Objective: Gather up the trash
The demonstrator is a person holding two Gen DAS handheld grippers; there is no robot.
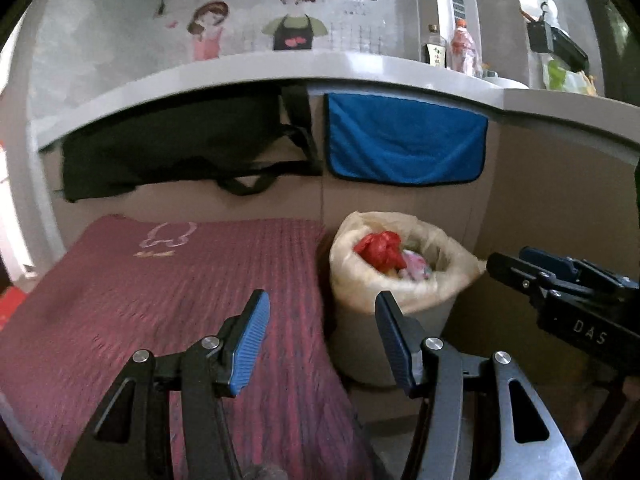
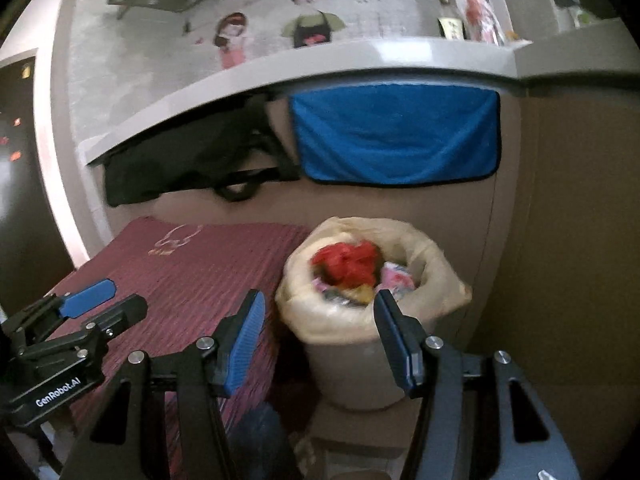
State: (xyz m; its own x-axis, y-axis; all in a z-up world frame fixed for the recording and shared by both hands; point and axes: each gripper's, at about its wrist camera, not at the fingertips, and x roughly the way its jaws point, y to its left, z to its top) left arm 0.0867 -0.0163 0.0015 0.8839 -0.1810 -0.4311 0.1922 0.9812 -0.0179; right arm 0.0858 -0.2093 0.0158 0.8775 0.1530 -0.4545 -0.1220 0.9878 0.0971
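Thin plastic liner (image 2: 320, 312), soft, light: pinch rim at 3 and 9 o'clock.
Left gripper (image 1: 320, 340) and right gripper (image 2: 320, 340) both gape, empty.

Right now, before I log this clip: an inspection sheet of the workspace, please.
Surface: dark red ribbed mat on the floor beside the bin.
Job's things: trash bin lined with a pale bag, full, red plastic on top.
Clutter: black bag and blue cloth hanging under the counter.
Grippers: left gripper and right gripper both open, nothing between the pads.
Cables: nothing seen.
Surroundings: grey counter with bottles; cartoon wall sticker.
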